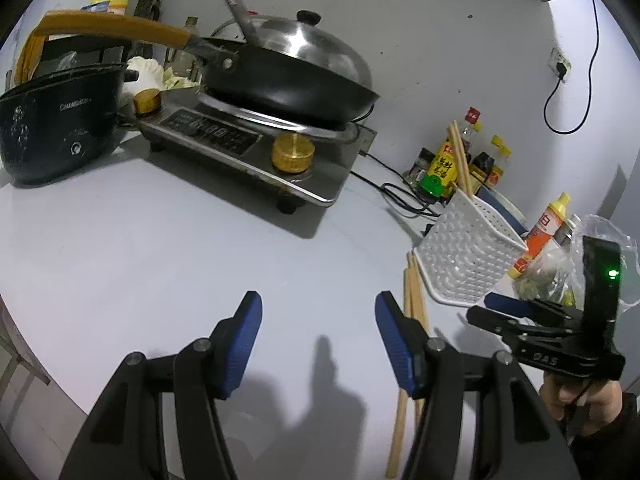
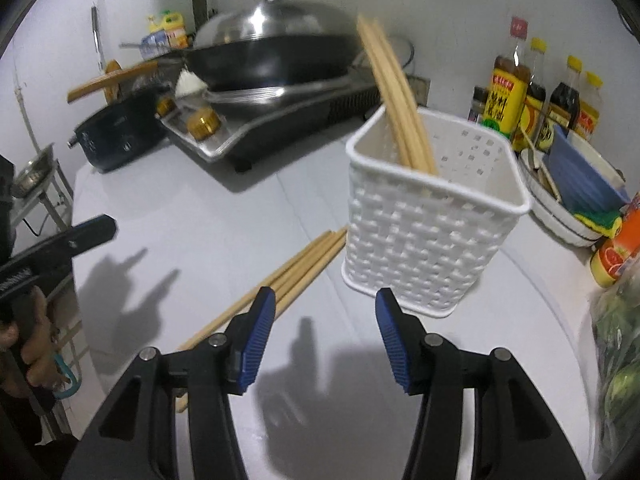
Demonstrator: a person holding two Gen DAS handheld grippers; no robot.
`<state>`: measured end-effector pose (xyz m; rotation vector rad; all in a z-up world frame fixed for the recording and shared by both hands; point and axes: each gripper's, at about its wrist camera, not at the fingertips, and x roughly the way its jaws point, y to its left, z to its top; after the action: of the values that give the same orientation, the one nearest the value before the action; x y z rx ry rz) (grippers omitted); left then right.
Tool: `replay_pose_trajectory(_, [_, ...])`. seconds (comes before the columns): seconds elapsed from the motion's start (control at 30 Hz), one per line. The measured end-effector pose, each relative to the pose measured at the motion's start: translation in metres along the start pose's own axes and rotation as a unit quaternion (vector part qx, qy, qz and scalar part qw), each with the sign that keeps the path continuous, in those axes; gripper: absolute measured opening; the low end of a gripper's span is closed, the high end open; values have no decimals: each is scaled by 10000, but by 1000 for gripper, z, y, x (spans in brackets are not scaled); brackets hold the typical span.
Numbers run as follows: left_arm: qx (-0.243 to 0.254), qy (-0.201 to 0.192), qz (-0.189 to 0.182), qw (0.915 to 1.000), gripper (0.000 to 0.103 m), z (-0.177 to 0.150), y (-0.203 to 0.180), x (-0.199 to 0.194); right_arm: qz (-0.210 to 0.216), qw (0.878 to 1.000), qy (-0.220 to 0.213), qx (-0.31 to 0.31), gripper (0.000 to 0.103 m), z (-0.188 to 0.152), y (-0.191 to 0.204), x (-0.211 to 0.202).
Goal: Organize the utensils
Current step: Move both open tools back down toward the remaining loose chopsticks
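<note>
Several wooden chopsticks (image 2: 298, 270) lie loose on the white counter, just left of a white woven plastic basket (image 2: 432, 232). More chopsticks (image 2: 394, 104) stand leaning inside the basket. My right gripper (image 2: 324, 314) hovers open above the counter, its left pad over the loose chopsticks and nothing between the pads. My left gripper (image 1: 319, 322) is also open and empty, with the loose chopsticks (image 1: 414, 308) just beyond its right finger. The basket (image 1: 468, 256) stands beyond them. Each gripper shows in the other's view: the right gripper (image 1: 486, 307) and the left gripper (image 2: 94, 227).
A lidded black wok (image 1: 288, 76) sits on a steel stove (image 1: 256, 160), with a dark pot (image 1: 60, 124) to its left. Sauce bottles (image 2: 508, 96) line the wall. A dish (image 2: 568, 216), an orange bottle (image 2: 616, 256) and a bag of greens (image 2: 616, 360) crowd the right side.
</note>
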<state>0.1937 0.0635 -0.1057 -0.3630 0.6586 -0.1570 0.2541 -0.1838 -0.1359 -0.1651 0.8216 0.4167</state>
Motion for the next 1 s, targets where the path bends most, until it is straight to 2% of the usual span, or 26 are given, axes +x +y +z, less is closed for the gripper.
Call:
replay_pose_trajectory(0.2, [-108, 57, -14, 9999, 59, -5, 10, -1, -50, 9995, 319, 56, 49, -3, 7, 31])
replay_pose_trajectory(0.4, [-155, 106, 11, 9998, 59, -5, 21, 1, -176, 9985, 503, 92, 44, -2, 10, 49])
replay_pose_trajectory(0.6, [-185, 93, 33, 9998, 59, -1, 27, 1, -139, 9984, 533, 132, 44, 2, 15, 57])
replay_pose_trajectory(1.0, [-21, 219, -24, 9998, 59, -3, 16, 5, 18, 9980, 630, 18, 44, 8, 28, 63])
